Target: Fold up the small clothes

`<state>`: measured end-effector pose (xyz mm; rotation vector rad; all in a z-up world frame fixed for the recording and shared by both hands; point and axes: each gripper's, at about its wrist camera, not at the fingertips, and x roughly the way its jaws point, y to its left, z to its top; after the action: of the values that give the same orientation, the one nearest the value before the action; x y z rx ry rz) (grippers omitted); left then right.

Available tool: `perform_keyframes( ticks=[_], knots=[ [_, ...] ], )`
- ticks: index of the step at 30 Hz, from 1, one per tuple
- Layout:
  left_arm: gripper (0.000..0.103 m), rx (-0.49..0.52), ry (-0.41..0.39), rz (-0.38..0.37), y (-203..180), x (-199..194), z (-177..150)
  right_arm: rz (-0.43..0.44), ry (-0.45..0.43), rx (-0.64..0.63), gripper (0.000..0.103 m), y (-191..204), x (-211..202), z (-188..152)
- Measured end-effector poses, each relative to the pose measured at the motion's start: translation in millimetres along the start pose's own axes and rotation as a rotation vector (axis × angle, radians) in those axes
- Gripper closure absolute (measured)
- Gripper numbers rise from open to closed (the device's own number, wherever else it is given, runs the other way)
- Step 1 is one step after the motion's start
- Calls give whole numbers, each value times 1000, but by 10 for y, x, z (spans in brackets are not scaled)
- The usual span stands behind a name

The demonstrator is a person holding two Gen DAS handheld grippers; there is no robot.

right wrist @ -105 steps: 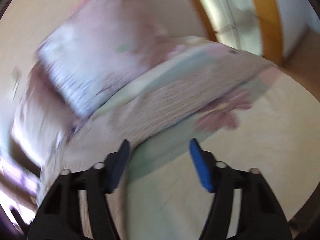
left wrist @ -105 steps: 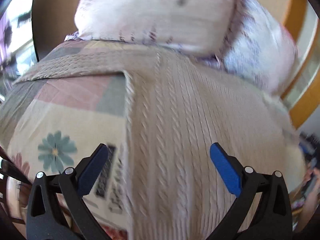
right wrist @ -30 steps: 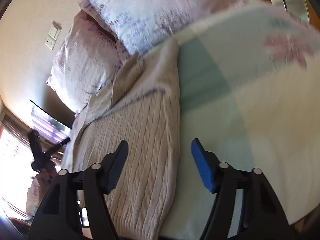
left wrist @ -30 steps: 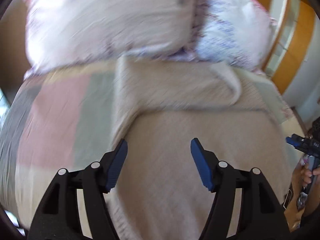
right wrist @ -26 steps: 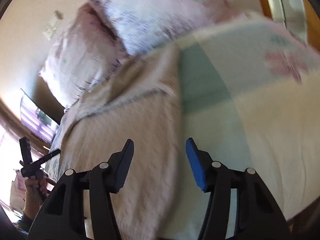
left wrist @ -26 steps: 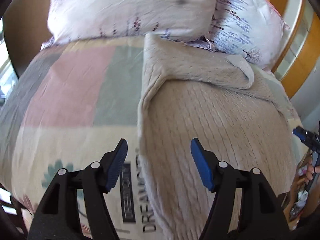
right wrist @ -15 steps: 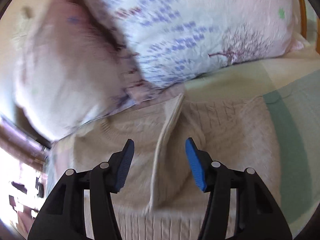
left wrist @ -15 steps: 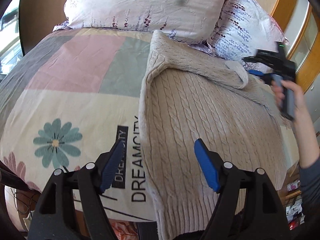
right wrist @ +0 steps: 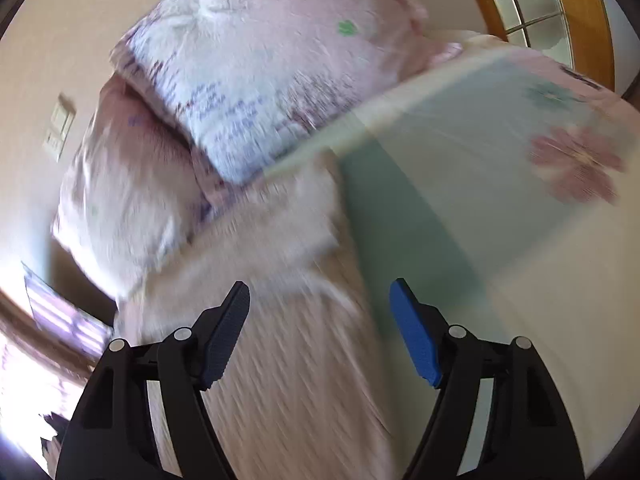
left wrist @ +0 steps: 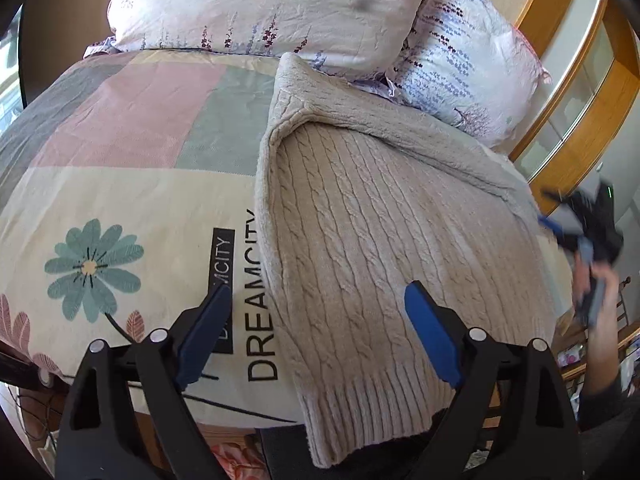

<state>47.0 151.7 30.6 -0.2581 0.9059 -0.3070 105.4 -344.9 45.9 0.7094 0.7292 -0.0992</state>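
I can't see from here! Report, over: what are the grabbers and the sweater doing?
Left gripper open, empty. Right gripper open, empty. Sweater flat on bed, sleeves folded. Nothing blocking.

Left side: bare bedspread [left wrist: 132,184] is lying open beside the sweater [left wrist: 380,232].
Far end: two pillows [left wrist: 272,12] are blocking the way, touching the sweater's top fold.
Right side: the right gripper [left wrist: 576,236] is hovering at the sweater's edge.
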Motion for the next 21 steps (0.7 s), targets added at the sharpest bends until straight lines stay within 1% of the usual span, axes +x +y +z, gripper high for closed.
perform_keyframes(
  ticks=[1, 2, 3, 4, 5, 6, 7, 8, 9, 10, 12, 14, 17, 18, 19, 20, 21],
  knots=[
    [15, -15, -9, -16, 10, -22, -24, 16, 41, 3, 30, -93, -109, -128],
    [16, -27, -14, -32, 14, -36, -47, 48, 103, 26, 31, -210, -180, -284],
    [17, -38, -18, -46, 12, -49, -67, 76, 155, 49, 38, -301, -228, -410],
    [20, -53, -18, -66, 9, -58, -94, 135, 195, 72, 43, -396, -299, -572],
    [29, -65, -19, -81, -4, -68, -125, 168, 206, 72, 43, -407, -341, -646],
    [35, -72, -16, -87, -18, -74, -149, 232, 248, 81, 46, -401, -370, -759],
    [47, -76, -11, -85, -39, -83, -178, 308, 298, 91, 47, -371, -354, -858],
    [52, -69, -8, -88, -75, -92, -221, 353, 335, 90, 49, -356, -350, -959],
    [52, -64, -8, -94, -97, -103, -257, 383, 362, 81, 53, -324, -341, -1051],
    [52, -61, -11, -96, -119, -113, -293, 413, 370, 57, 54, -283, -352, -1140],
    [52, -76, -14, -104, -133, -140, -348, 459, 401, 55, 66, -256, -323, -1213],
    [52, -99, -9, -118, -126, -157, -378, 483, 419, 52, 67, -242, -294, -1242],
    [54, -119, -3, -117, -122, -195, -420, 501, 419, 49, 69, -253, -303, -1249],
    [55, -125, 0, -121, -115, -206, -434, 508, 417, 49, 73, -253, -302, -1246],
    [59, -133, 1, -125, -108, -211, -445, 508, 416, 46, 78, -226, -279, -1242],
    [69, -143, 9, -131, -98, -206, -453, 504, 414, 37, 83, -202, -275, -1267],
    [79, -150, 26, -135, -95, -185, -455, 501, 410, 28, 91, -195, -269, -1275]
  ],
)
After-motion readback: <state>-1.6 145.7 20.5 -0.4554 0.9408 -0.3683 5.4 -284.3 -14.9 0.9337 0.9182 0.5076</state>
